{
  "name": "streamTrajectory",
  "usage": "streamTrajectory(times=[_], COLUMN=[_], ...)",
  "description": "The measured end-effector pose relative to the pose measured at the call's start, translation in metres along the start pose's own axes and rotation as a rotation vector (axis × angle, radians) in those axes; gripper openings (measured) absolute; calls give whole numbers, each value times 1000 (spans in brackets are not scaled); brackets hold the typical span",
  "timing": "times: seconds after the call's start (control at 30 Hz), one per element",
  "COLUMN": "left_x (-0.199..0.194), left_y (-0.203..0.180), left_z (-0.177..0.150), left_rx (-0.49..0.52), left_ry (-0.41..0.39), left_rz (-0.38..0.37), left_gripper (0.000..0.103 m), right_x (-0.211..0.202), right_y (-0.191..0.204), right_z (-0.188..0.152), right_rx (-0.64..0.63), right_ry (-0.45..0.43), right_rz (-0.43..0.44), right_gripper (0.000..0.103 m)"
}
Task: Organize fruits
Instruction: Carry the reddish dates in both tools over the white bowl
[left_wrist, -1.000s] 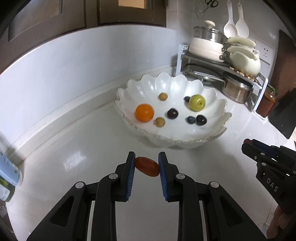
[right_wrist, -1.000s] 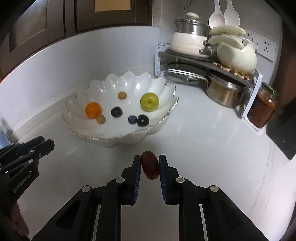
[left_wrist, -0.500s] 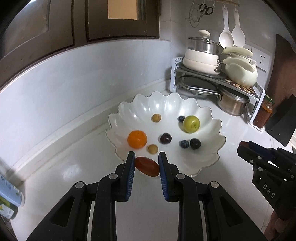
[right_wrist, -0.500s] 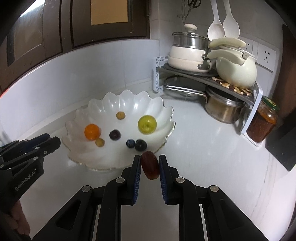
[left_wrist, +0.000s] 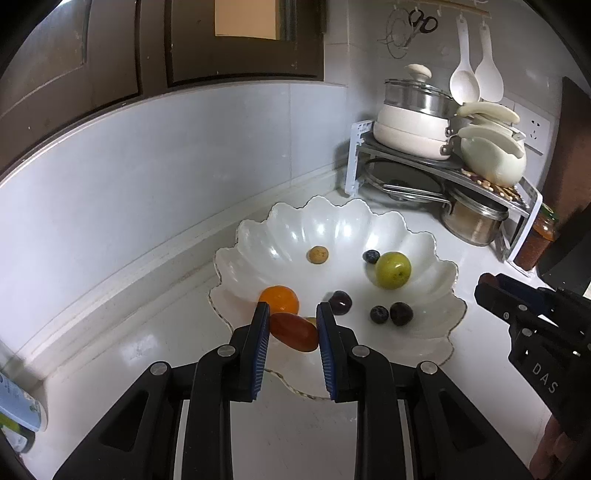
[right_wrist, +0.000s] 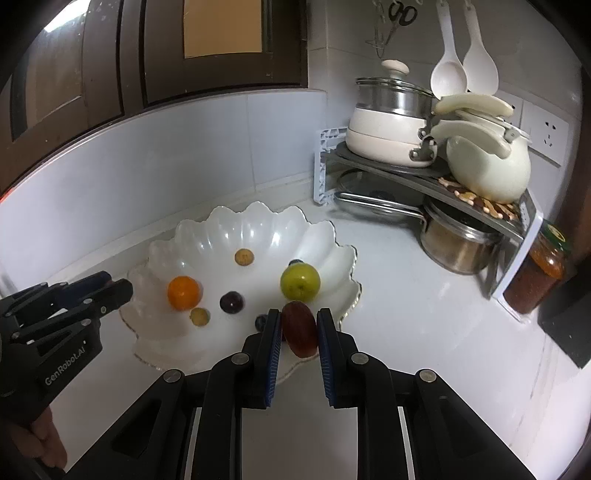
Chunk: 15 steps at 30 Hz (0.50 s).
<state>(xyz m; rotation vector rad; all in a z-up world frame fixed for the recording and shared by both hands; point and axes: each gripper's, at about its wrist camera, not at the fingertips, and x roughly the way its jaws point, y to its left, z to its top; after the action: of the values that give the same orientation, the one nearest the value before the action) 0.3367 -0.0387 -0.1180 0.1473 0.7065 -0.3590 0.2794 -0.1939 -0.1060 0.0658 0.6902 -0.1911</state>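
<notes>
L gripper (left_wrist: 290, 323) clamps red fruit (left_wrist: 293, 331) over bowl (left_wrist: 424, 240) rim.

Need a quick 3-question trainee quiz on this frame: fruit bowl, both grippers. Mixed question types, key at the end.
1. True or false: the left gripper is shut on a reddish oval fruit.
2. Which fruit in the white scalloped bowl is largest? A) orange fruit B) green fruit C) small tan fruit
3. Fill in: the right gripper holds a dark red fruit above the bowl's ____ rim, as its own camera sees it.

Key: 1 true; 2 B; 3 near
</notes>
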Motion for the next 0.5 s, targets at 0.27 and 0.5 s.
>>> streamTrajectory(times=[0.27,0.5], left_x=[18,32], left_y=[3,2], left_z=[4,4], left_rx=[-20,-23], left_ry=[26,49], left_rz=[-7,-14], left_gripper=[26,26], right_x=[16,32], right_y=[3,4], right_z=[9,9], right_rx=[-17,-20], right_ry=[14,52], right_rz=[11,21], right_gripper=[21,21])
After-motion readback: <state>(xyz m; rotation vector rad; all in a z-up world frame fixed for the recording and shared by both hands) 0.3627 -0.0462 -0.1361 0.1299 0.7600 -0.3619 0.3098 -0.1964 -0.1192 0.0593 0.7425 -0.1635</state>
